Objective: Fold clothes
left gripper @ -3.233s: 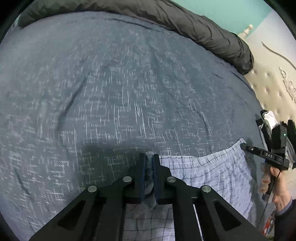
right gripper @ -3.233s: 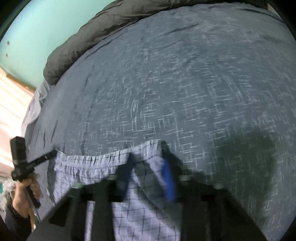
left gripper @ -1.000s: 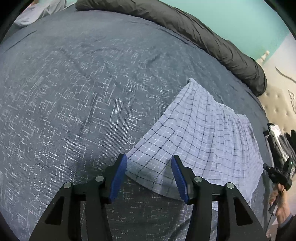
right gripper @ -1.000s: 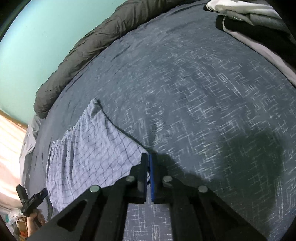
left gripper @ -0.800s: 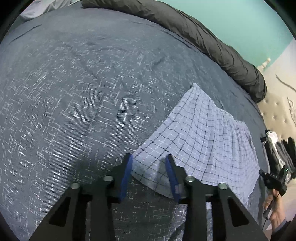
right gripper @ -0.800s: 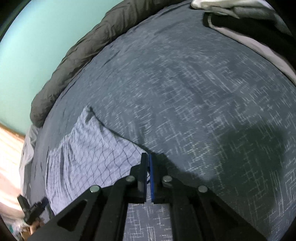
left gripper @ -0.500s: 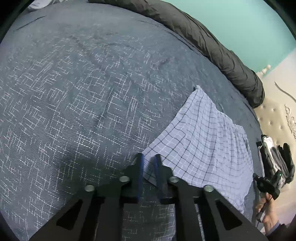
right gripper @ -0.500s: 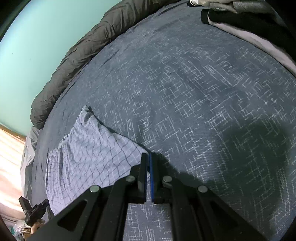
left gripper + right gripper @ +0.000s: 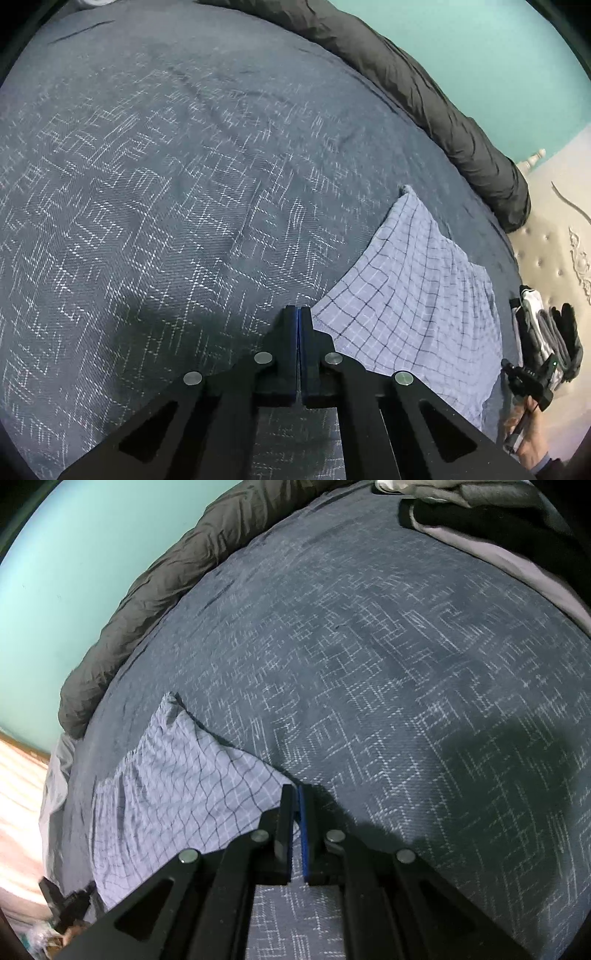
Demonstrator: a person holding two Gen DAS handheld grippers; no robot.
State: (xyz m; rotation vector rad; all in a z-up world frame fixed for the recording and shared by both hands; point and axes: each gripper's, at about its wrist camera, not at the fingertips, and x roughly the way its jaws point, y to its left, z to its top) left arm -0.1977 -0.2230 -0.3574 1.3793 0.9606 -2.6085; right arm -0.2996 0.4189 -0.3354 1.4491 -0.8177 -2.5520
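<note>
1. One checked garment [image 9: 413,295], pale blue with dark grid lines, lies spread flat on a dark grey patterned bed [image 9: 166,184].
2. It looks light, thin and limp; likely easy to lift, prone to sag and wrinkle. Corners and hems seem the best places to grip.
3. Left tongs [image 9: 298,314] are pressed together just beside the garment's near corner; whether any cloth is caught, I cannot tell.
4. Right tongs [image 9: 295,794] are almost shut, clamped on a corner of the garment, which stretches away to their left.
5. A rolled dark duvet [image 9: 147,590] lies along the bed's far edge.
</note>
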